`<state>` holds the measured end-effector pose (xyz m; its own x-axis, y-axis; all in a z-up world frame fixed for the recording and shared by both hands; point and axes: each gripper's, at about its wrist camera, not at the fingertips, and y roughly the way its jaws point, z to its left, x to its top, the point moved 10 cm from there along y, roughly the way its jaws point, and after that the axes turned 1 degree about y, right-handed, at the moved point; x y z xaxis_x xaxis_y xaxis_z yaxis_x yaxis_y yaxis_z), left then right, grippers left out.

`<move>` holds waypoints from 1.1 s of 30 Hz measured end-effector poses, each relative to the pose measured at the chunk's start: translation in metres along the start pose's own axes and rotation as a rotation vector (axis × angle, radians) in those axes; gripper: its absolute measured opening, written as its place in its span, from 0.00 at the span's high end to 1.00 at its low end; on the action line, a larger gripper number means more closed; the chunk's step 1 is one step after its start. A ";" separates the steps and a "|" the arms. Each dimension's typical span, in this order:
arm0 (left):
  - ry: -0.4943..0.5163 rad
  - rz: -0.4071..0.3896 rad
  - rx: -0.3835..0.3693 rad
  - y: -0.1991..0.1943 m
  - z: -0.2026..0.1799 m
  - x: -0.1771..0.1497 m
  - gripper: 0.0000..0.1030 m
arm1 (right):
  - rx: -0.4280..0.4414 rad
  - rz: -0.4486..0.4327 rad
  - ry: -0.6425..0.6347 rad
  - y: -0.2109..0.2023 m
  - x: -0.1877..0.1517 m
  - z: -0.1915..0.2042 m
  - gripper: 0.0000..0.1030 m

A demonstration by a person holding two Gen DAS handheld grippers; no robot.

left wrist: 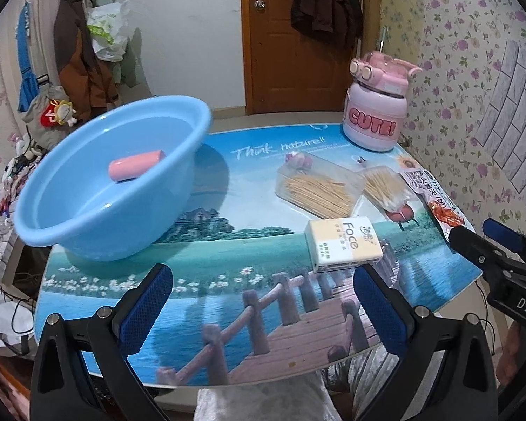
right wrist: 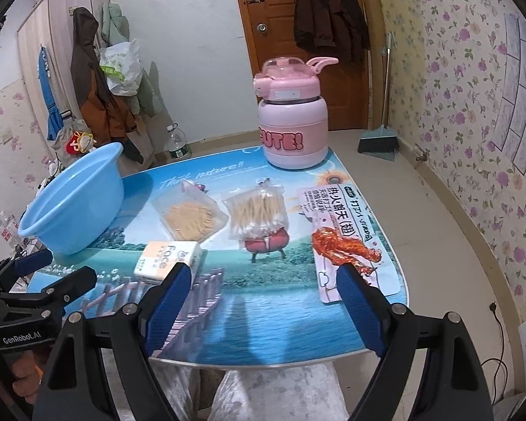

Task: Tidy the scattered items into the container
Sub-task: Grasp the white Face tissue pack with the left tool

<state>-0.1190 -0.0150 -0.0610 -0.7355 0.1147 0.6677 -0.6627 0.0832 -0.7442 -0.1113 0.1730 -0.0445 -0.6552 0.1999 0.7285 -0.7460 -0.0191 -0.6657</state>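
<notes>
A light blue basin (left wrist: 105,182) stands at the table's left with a pink roll (left wrist: 135,166) inside; the basin also shows in the right wrist view (right wrist: 72,203). On the table lie a clear box of toothpicks (left wrist: 319,189) (right wrist: 189,215), a bag of cotton swabs (left wrist: 385,186) (right wrist: 257,212), a "Face" tissue pack (left wrist: 343,244) (right wrist: 168,258) and a chicken snack packet (left wrist: 435,200) (right wrist: 347,235). My left gripper (left wrist: 263,305) is open and empty over the near table edge. My right gripper (right wrist: 263,301) is open and empty, its right finger just in front of the snack packet.
A pink "CUTE!" bottle (left wrist: 375,105) (right wrist: 292,119) stands at the table's far edge. The table (right wrist: 263,315) has a printed landscape top. Coats hang on the door and at the left. A broom and dustpan (right wrist: 378,140) stand by the floral wall.
</notes>
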 end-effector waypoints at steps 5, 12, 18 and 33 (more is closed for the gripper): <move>0.008 0.015 -0.023 0.016 -0.017 0.005 0.00 | -0.019 -0.018 -0.007 0.002 0.006 -0.010 0.16; 0.051 0.050 -0.044 0.046 -0.047 0.011 0.00 | -0.072 -0.026 -0.005 0.009 0.017 -0.034 0.16; 0.041 0.098 -0.034 0.071 -0.058 0.011 0.00 | -0.096 -0.030 -0.004 0.014 0.023 -0.050 0.16; -0.001 0.112 -0.017 0.091 -0.058 0.011 0.01 | -0.089 -0.012 -0.032 0.028 0.022 -0.043 0.16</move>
<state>-0.1791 0.0510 -0.1228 -0.8048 0.1230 0.5807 -0.5742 0.0867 -0.8141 -0.1415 0.2186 -0.0542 -0.6510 0.1686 0.7401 -0.7409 0.0707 -0.6678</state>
